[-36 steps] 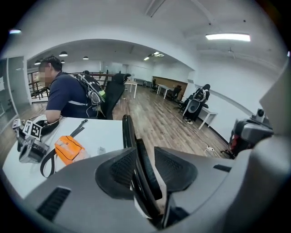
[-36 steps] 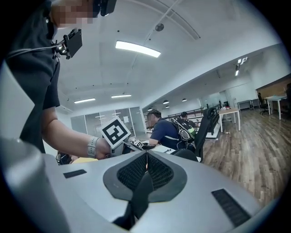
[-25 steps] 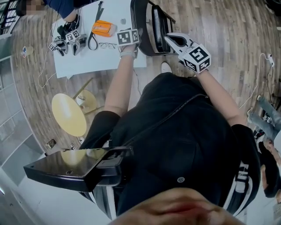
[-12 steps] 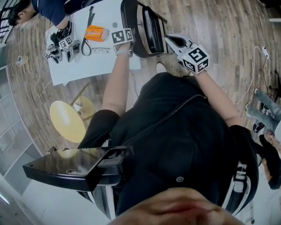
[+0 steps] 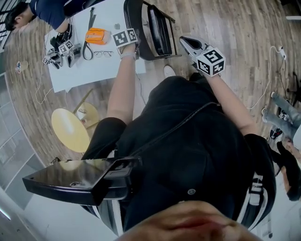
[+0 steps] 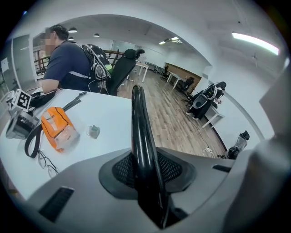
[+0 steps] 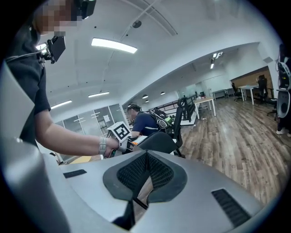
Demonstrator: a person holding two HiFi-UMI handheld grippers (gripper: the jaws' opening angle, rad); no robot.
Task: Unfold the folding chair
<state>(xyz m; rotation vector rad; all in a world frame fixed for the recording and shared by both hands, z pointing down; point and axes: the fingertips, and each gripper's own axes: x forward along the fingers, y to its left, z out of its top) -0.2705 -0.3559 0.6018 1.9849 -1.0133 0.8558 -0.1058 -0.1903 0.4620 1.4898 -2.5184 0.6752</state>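
The black folding chair (image 5: 159, 33) stands folded against the white table's end. My left gripper (image 5: 128, 33) reaches over its top edge. The chair's black top tube (image 6: 138, 132) runs between the jaws of the left gripper (image 6: 148, 179), which are closing, and both pads touch it. My right gripper (image 5: 183, 40) hovers just right of the folded seat, shut with nothing in it. In the right gripper view the right gripper (image 7: 144, 175) points at the chair's dark back (image 7: 157, 142), with the left gripper's marker cube (image 7: 121, 132) beyond it.
A white table (image 5: 94, 68) left of the chair holds an orange pouch (image 5: 97, 36), glasses (image 5: 106, 53) and spare grippers (image 5: 59, 51). A person (image 5: 44, 10) sits at its far side. A yellow stool (image 5: 70, 129) stands nearby. Cables trail over the wooden floor (image 5: 244, 37).
The head view has shifted, so table and chair sit further up and left. My left gripper stays at the chair's top edge. The right gripper has shifted slightly beside the seat.
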